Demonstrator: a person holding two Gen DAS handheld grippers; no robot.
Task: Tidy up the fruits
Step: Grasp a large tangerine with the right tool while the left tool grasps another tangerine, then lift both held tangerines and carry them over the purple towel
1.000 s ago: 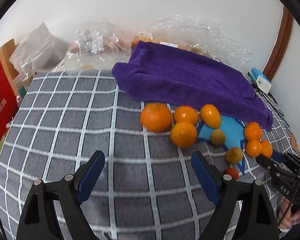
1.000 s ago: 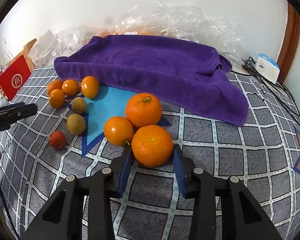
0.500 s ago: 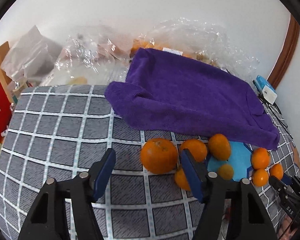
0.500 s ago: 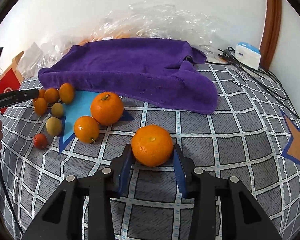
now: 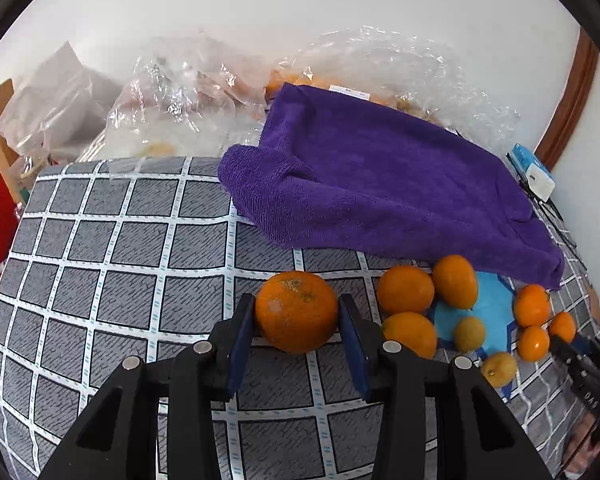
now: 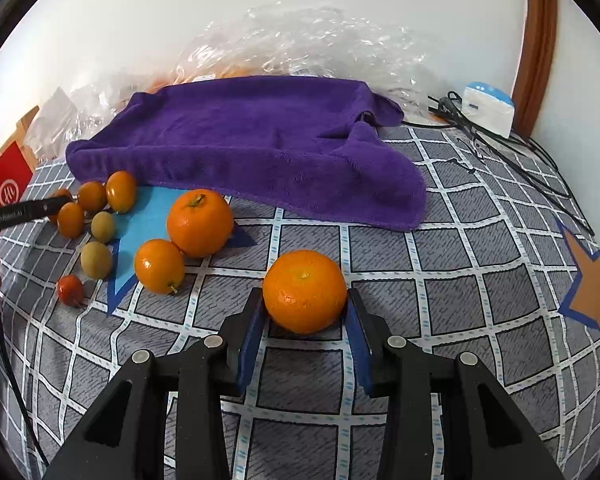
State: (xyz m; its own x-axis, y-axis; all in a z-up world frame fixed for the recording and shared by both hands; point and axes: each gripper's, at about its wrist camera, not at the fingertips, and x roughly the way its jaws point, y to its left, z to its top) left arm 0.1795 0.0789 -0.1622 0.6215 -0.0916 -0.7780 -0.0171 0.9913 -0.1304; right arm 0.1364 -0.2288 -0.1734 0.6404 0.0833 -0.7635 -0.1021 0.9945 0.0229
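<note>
Oranges (image 5: 296, 312) (image 6: 305, 291) | undersides hidden between claw pads | bagged fruit (image 5: 180, 100) indistinct

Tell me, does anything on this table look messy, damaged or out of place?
The purple towel lies rumpled, one corner folded over, with crinkled plastic bags heaped behind it. The orange in the left gripper has a pale, scuffed patch on its skin. A tangle of black cables sprawls at the far right edge. Nothing looks spilled.

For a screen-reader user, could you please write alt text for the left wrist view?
The left tool is closed on a large orange resting on a grey checked cloth. To its right lies a cluster of smaller oranges and yellowish fruits, with a purple towel behind.
</note>
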